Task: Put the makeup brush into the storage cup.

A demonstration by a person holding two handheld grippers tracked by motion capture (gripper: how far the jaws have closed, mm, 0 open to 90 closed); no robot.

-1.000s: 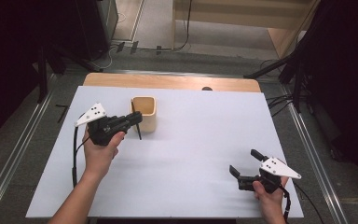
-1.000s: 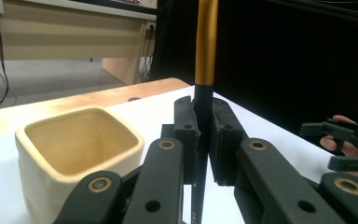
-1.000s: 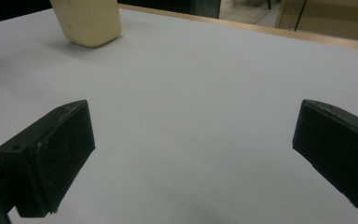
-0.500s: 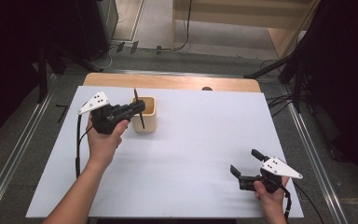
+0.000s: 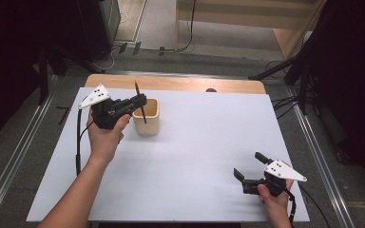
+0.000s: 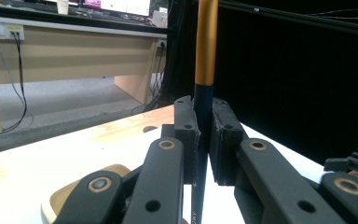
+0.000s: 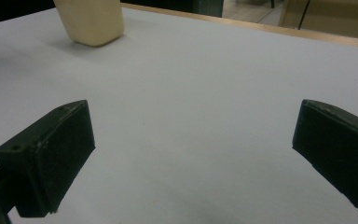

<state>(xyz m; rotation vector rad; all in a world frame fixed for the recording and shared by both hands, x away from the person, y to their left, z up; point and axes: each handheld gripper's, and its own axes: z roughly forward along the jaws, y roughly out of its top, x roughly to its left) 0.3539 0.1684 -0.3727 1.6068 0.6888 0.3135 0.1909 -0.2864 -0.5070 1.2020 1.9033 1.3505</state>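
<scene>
Your left gripper sits at the far left of the table, held just above the cup's left rim. Its jaws are clamped tight on a pen, which stands nearly upright, its top leaning a little to the far left and its lower end over the cup's mouth. In the left gripper view the pen rises straight up between the two pads: dark barrel in the grip, a golden-orange section above it, and the lower end running out of frame below. The pads press on the barrel from both sides. Your hand wraps the gripper body from the near side, with the cable hanging down on its left.

The cup is a pale, squarish holder standing upright on the white sheet, just right of your left gripper. In the left gripper view its rim shows low on the left; in the right gripper view its base shows far off at the top left.

Your right gripper rests at the near right corner of the table, well apart from the cup. Its jaws stand wide open with nothing between them; in the right gripper view, bare sheet lies between the two pads.
</scene>
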